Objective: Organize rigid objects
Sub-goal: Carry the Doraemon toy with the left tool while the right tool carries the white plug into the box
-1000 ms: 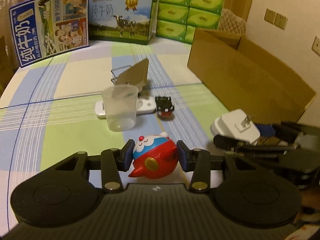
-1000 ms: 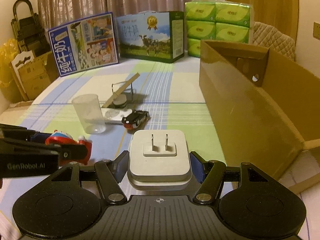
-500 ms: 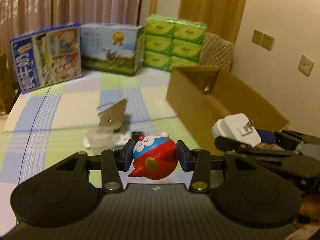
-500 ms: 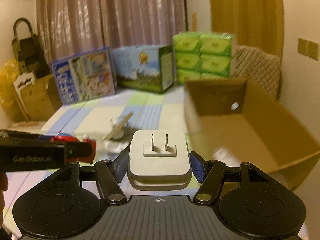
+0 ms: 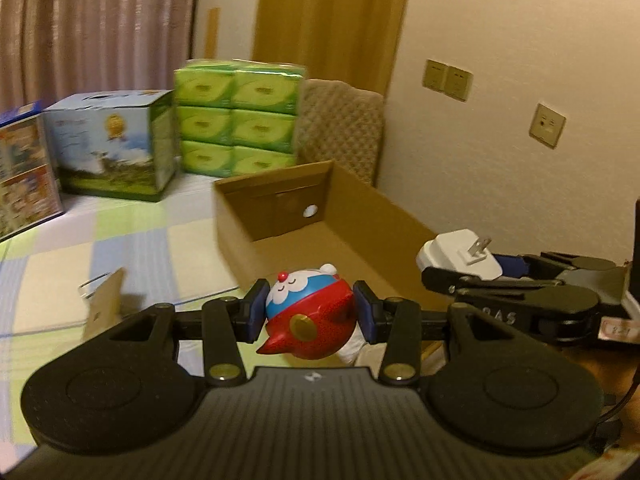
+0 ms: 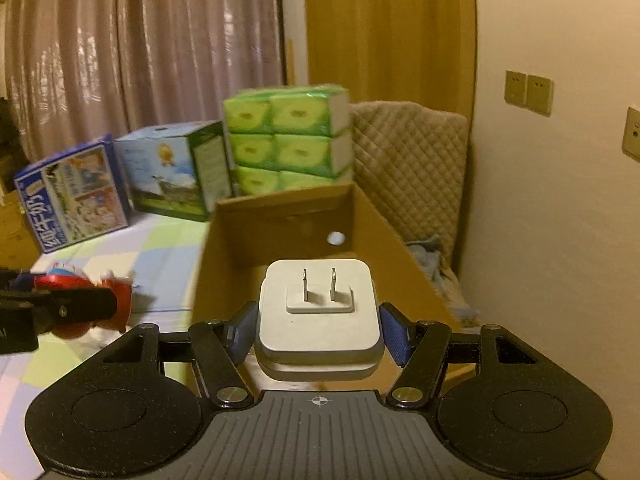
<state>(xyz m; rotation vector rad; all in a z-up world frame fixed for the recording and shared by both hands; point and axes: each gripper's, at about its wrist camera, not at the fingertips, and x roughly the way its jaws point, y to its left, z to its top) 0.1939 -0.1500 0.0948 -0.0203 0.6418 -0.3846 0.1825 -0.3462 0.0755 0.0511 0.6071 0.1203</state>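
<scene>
Red-and-blue round plastic cat toy (image 5: 310, 318) sits clamped in our left tool (image 5: 310, 312); the white square plug adapter (image 6: 319, 314) is pinched in our right tool (image 6: 319, 330). Both hang over the open brown cardboard box (image 5: 384, 216). We judge release comes next: lower past the near rim, tools well apart, onto the bare box floor.

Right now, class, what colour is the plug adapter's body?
White, with metal prongs; the plug adapter shows best in the right wrist view.
</scene>
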